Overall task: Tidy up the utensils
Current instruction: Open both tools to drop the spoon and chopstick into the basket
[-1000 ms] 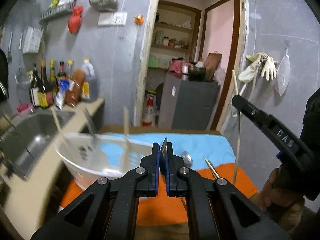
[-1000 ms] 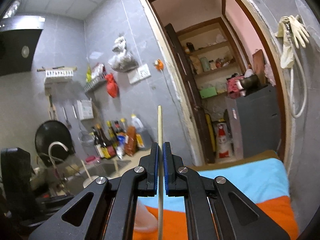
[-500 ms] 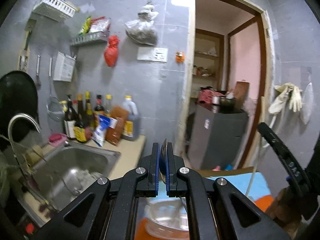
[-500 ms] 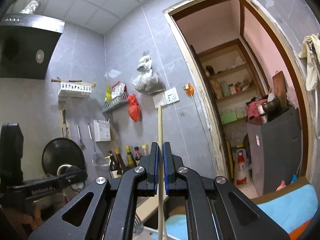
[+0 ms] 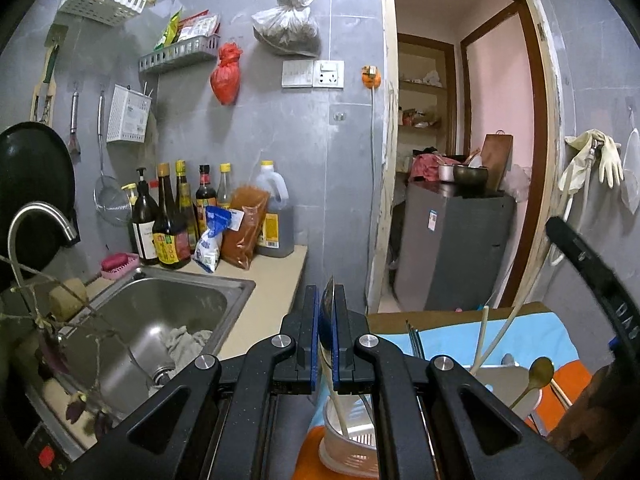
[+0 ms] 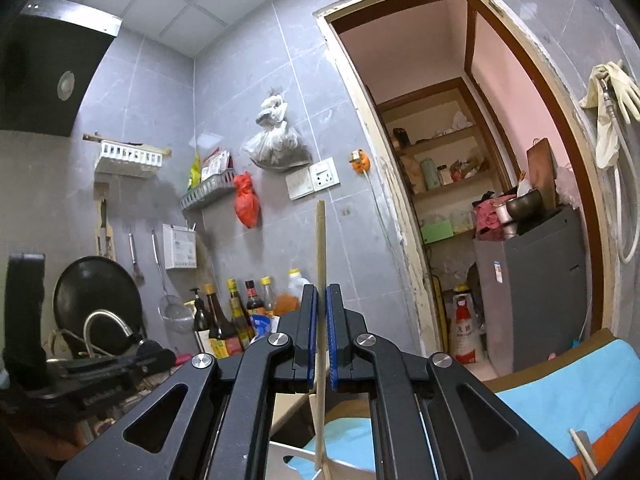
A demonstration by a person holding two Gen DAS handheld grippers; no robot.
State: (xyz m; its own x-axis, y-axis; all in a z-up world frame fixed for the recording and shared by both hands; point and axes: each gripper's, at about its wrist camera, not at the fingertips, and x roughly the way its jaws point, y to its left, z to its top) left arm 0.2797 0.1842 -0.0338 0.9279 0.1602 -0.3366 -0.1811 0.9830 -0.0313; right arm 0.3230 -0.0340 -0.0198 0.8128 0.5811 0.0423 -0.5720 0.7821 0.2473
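Observation:
My left gripper [image 5: 328, 316] is shut on a metal spoon [image 5: 329, 300], held edge-on above a white plastic utensil holder [image 5: 352, 436] on the orange and blue cloth. Chopsticks and a gold spoon [image 5: 538, 372] stand in the holder. My right gripper [image 6: 322, 316] is shut on a wooden chopstick [image 6: 320, 248], held upright, its lower end over the white holder [image 6: 296, 460]. The right gripper's body [image 5: 592, 280] shows at the right of the left wrist view.
A steel sink [image 5: 160, 320] with a tap [image 5: 36, 220] lies left, bottles [image 5: 172, 216] stand at the wall. A doorway with a grey cabinet [image 5: 456, 248] is ahead. More chopsticks [image 5: 414, 340] lie on the blue cloth [image 6: 560, 392].
Both grippers have risen and tilted up while keeping their grips. The holder has dropped from mid-frame to the bottom of the left wrist view, and the wall and sink have come into sight.

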